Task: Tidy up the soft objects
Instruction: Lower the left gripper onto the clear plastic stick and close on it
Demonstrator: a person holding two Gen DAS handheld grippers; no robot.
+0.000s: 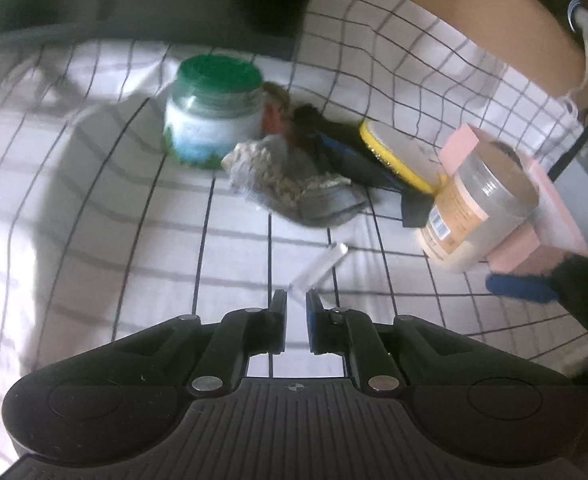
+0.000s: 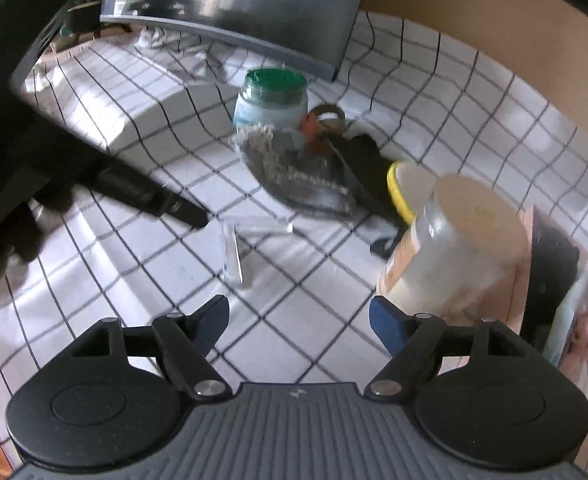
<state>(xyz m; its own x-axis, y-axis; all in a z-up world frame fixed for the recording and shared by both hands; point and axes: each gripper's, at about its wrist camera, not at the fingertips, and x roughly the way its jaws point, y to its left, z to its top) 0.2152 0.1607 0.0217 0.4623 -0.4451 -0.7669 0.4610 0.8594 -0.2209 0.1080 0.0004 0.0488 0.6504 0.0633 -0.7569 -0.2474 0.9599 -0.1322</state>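
Two tongs, left (image 1: 296,300) clenched empty, right (image 2: 299,314) spread, grey knit cloth (image 1: 294,184) well beyond.

Grey knitted cloth (image 1: 294,184) crumpled on checkered sheet (image 1: 94,184), beside green-lidded jar (image 1: 210,116).

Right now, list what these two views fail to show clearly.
- Green-lidded jar: label smeared by motion blur, left wrist view.
- Dark items behind the grey knitted cloth: overlapped by it and the yellow-rimmed pad, both views.
- Pink box: cut off by the right edge, right wrist view.
- Beige jar: label blurred, turned away.
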